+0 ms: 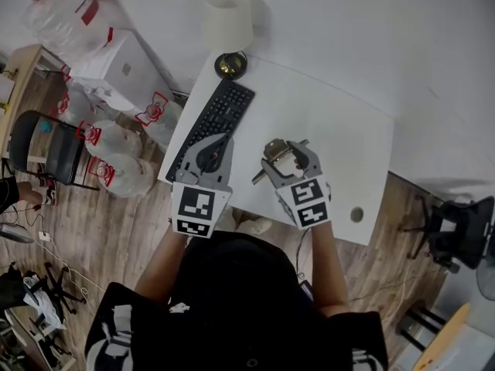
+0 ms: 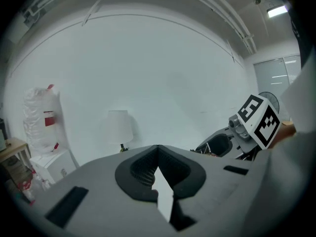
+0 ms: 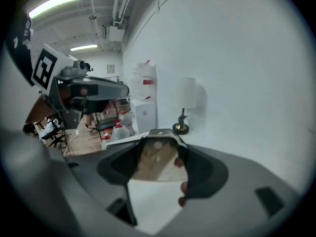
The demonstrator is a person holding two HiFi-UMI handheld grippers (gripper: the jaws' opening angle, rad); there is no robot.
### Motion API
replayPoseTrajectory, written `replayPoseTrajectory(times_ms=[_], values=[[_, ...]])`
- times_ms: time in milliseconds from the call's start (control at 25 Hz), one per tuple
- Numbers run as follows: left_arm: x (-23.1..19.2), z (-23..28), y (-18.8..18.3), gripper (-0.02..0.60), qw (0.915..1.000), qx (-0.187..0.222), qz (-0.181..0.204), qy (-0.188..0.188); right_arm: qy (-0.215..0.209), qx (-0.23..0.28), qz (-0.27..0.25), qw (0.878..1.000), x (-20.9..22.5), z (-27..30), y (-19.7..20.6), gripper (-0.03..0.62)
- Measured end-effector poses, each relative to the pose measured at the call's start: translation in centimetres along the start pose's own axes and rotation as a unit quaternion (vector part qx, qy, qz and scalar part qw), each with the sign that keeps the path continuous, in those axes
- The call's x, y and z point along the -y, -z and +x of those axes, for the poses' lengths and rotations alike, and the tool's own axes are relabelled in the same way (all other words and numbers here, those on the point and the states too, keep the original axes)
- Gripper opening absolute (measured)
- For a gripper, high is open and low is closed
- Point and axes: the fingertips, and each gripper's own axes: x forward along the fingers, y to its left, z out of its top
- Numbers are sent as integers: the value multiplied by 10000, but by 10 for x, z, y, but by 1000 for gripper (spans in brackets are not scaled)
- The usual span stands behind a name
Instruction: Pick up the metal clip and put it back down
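The metal clip (image 1: pixel 275 151) is shiny and folded, and it sits clamped between the jaws of my right gripper (image 1: pixel 286 155) above the near part of the white table (image 1: pixel 332 130). In the right gripper view the clip (image 3: pixel 157 158) fills the gap between the dark pads, raised off the tabletop. My left gripper (image 1: pixel 216 144) hovers over the near end of the black keyboard (image 1: pixel 223 113); its jaws meet with nothing between them (image 2: pixel 158 152). The right gripper's marker cube (image 2: pixel 257 120) shows at the right of the left gripper view.
A white-shaded lamp (image 1: pixel 229 23) stands at the table's far left corner, behind the keyboard. A round cable hole (image 1: pixel 356 215) lies near the front right edge. Left of the table are plastic bags (image 1: pixel 116 141) and a black chair (image 1: pixel 45 147); another chair (image 1: pixel 455 230) stands at right.
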Motion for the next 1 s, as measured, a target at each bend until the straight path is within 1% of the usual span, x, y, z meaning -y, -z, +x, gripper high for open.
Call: replayPoseTrajectory(times_ms=[240,440,560,640,720,880,1000], values=[[-21,2,29,24,9991,-325,-210,-187,-471,-634,-161,9967,-23,30,36,288],[-26,5,49,24,9979,-527,-307,-198,-794,-1149,-317,9897,-36,52,67,288],[-30,5,59,24,9971,-633,-371,-212,-920,-1379,-560,9846,-42,65,83,288],[-32,5,63,23,9966,-685,-409,-224,-973,-1630,-857,9781,-46,74,95,288],[-35,4,67,24,9961,-725,-442,-243,-1092,-1904,-1127,9691,-51,81,108,288],[-40,5,76,23,9951,-817,-472,-290,-1491,-2365,-1394,9499,-65,96,130,288],[-44,2,83,23,9943,-880,-503,-328,-1697,-2717,-1599,9337,-72,106,146,288]])
